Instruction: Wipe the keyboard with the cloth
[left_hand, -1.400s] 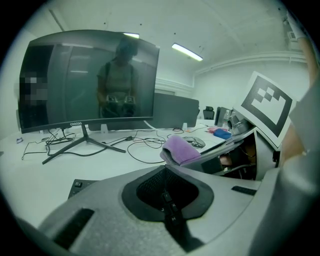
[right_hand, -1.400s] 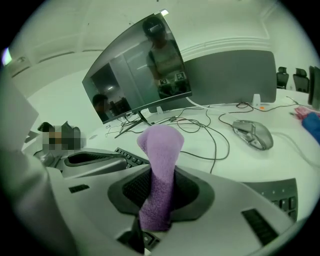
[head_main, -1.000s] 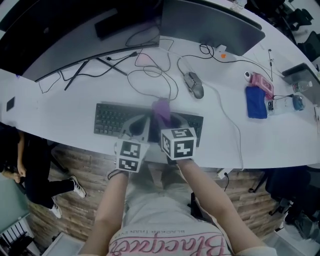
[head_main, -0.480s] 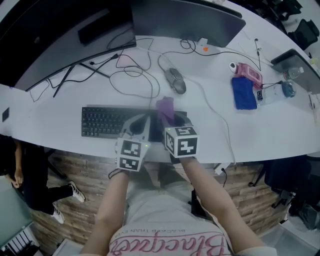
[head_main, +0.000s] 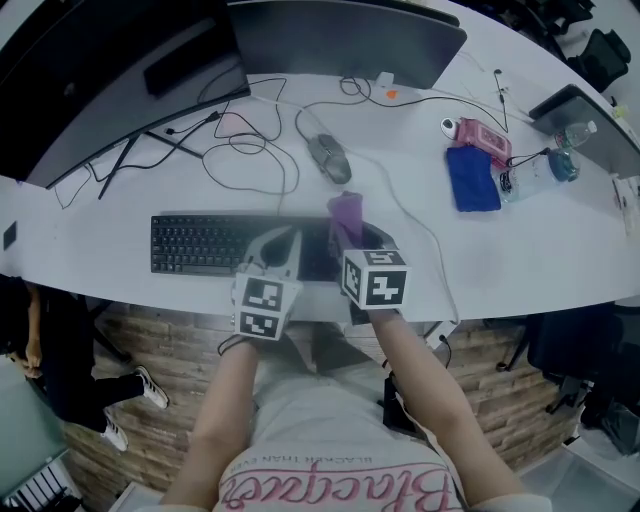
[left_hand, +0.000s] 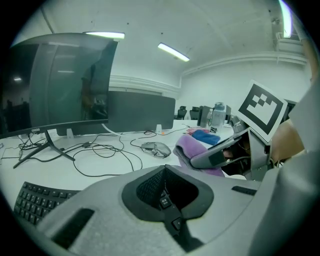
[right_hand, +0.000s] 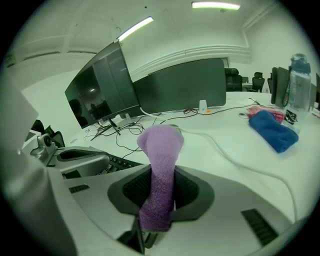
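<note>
Shifted right along the keyboard (head_main: 200, 243), right hand-held gripper (head_main: 348, 237) clamps purple cloth (head_main: 345, 211); left hand-held gripper (head_main: 287, 240) closed.

Head view sits high over the white desk (head_main: 560, 250) and stares steeply down, keyboard (head_main: 200, 243) dead centre. Left gripper view is down low, close above the keys, facing across the desk to the curved monitor (left_hand: 60, 85). Right gripper view sits just beside it, aimed the same way. All three catch that monitor, the purple cloth (head_main: 346, 215) and the blue cloth (head_main: 472, 178).
</note>
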